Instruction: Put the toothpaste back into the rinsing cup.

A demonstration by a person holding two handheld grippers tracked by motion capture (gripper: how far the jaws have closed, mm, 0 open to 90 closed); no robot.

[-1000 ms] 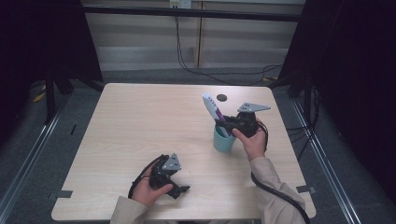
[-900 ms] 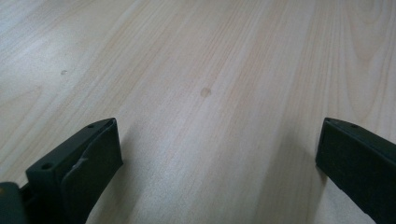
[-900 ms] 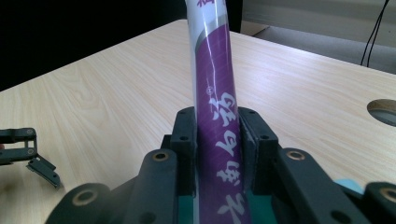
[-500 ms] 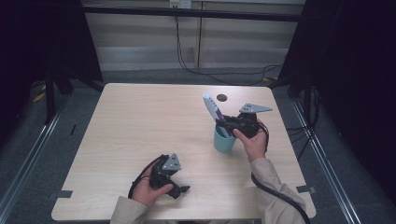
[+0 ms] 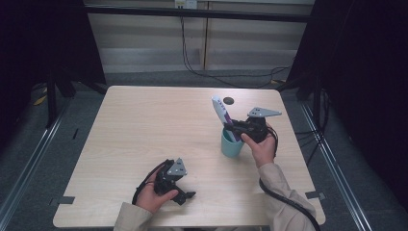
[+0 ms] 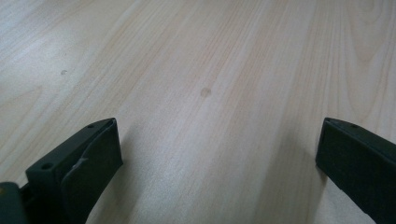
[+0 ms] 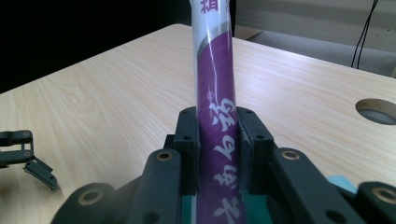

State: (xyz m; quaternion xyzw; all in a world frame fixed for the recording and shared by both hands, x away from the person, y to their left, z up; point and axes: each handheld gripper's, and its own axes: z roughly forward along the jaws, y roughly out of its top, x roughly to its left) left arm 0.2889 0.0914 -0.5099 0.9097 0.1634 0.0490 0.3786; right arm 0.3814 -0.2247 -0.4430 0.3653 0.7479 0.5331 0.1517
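R tool (image 7: 215,140) clamped on tube (image 7: 215,93)

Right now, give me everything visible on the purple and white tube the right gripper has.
The tube is long and slim, with a glossy, plastic-looking skin: purple over most of its length with white characters, white at the upper end with dark red print. It stands nearly upright, leaning slightly towards the table's far left in the high view, its lower end down inside the teal cup on the table's right half. The right gripper has its jaws shut on the tube's purple part, just above the cup's rim. Whether its bottom touches the cup's base is hidden.
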